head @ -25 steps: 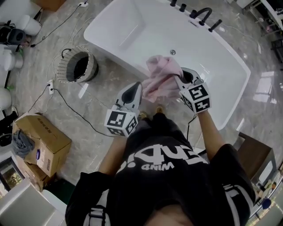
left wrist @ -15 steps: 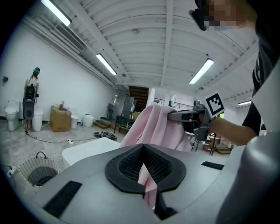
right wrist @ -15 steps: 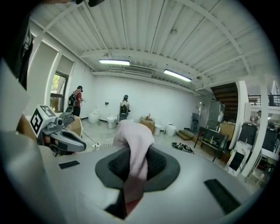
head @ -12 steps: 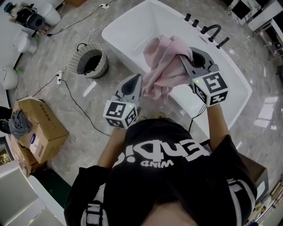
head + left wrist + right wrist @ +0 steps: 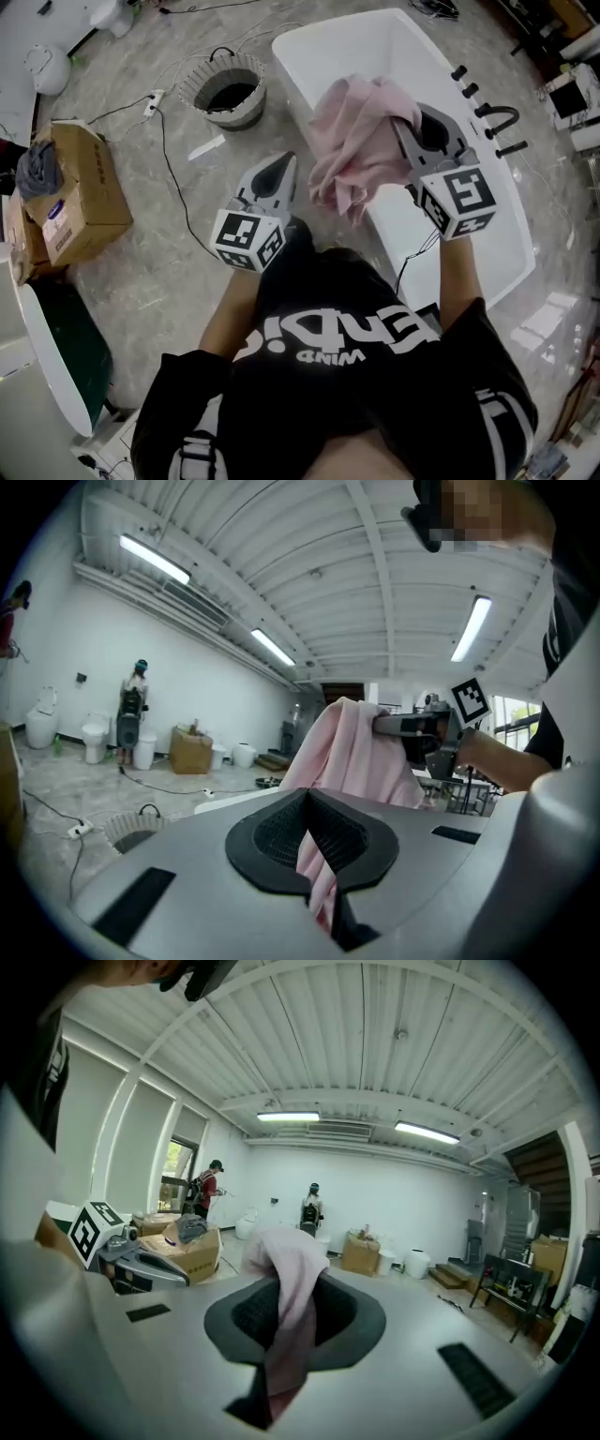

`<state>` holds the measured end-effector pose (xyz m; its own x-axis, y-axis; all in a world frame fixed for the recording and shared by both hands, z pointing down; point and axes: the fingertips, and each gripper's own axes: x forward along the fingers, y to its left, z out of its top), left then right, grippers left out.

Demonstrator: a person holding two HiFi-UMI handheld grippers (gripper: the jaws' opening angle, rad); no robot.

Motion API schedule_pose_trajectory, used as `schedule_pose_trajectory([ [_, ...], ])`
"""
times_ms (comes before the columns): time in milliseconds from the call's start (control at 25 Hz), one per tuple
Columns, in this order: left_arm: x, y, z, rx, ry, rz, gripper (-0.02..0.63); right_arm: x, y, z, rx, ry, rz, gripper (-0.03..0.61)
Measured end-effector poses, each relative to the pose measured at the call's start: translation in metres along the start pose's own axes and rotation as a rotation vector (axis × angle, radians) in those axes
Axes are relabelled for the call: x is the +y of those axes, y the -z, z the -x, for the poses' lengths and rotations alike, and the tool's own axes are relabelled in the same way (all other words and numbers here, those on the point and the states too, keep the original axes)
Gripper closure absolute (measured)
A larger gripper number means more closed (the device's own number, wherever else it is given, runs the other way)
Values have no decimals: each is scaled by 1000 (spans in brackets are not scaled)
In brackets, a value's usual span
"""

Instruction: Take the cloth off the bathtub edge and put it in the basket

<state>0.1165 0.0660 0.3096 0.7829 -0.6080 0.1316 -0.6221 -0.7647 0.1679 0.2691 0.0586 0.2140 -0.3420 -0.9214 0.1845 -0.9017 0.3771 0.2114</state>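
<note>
Bright, even indoor light, fisheye bend all round.
Ceiling strip lights (image 5: pixel 155 560) blaze at 10 and 2 o'clock in the left gripper view, with more at 12 in the right gripper view, where daylight comes through the windows (image 5: pixel 141 1138) at 9 o'clock. Shadows are faint. In the head view, the white bathtub (image 5: pixel 356 56) at 12 o'clock sits close to washed out, and the glossy floor (image 5: pixel 548 314) throws back pale glare at 4 o'clock. Both gripper views warp hard at the edges (dark corners too), and the cloth (image 5: pixel 286 1335) nearest the lens at 6 o'clock goes soft.
</note>
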Motion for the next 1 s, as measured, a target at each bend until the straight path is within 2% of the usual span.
schedule_pose_trajectory([
  [240,42,-4,20,-15,-138,30,601,21,-9,-56,-8,-124,16,537],
  [520,103,-7,21,-22,-233,63,601,38,-26,-130,-21,-213,21,537],
  [800,181,-24,-3,-18,-249,83,601,46,-50,-224,-24,-270,8,537],
  [1000,258,-40,-20,-23,-260,89,601,49,-74,-305,-43,-288,14,537],
])
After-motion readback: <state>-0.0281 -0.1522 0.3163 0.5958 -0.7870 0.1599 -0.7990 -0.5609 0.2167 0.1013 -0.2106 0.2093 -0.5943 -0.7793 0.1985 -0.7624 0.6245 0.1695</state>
